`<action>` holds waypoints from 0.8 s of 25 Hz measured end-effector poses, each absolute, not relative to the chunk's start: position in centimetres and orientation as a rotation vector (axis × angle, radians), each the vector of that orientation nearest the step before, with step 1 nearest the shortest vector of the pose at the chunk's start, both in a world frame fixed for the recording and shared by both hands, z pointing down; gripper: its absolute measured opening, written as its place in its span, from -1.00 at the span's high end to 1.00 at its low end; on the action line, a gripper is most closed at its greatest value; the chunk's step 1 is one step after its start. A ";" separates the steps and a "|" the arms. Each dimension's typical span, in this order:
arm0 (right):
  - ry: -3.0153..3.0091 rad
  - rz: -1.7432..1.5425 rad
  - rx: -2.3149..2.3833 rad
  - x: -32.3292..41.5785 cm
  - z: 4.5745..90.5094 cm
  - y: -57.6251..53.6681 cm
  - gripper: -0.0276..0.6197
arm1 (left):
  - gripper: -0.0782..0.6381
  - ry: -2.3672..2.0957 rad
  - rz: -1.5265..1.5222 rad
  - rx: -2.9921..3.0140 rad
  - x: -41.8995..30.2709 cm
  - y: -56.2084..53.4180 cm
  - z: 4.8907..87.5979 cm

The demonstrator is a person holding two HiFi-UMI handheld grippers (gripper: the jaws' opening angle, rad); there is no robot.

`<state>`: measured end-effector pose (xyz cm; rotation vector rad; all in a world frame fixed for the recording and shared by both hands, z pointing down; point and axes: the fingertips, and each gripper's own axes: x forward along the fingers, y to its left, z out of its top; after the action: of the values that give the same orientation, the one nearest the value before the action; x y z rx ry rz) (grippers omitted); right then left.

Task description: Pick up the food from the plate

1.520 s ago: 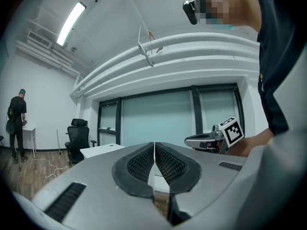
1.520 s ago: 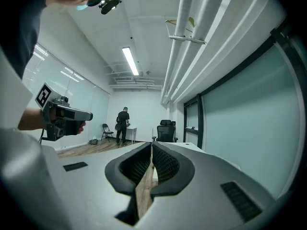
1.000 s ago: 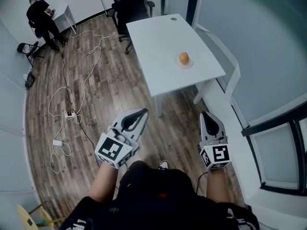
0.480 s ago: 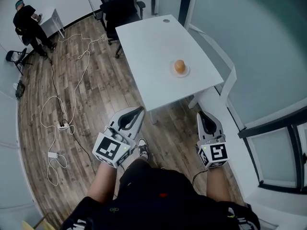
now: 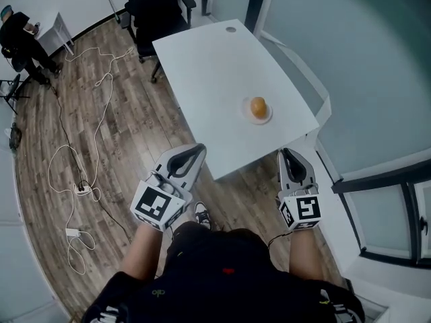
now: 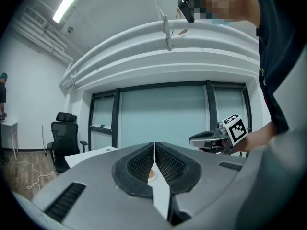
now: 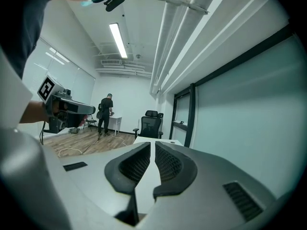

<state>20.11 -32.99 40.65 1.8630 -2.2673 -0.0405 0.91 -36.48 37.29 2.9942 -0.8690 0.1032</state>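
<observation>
Ahead, food [image 5: 258,106] rests on the plate [image 5: 258,120]

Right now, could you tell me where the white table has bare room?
The table is bare from the plate back to the cable hole at its far end, and along its left side. Only the near right part is crowded: the plate with food.
</observation>
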 end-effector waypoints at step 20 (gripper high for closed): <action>-2.173 0.200 1.756 28.3 51.3 -50.7 0.01 | 0.71 -0.999 0.225 2.832 6.0 -46.8 40.4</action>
<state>28.33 -50.72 51.31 1.7556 -2.1731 0.1999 5.96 -46.79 40.40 2.8321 -0.9989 0.2248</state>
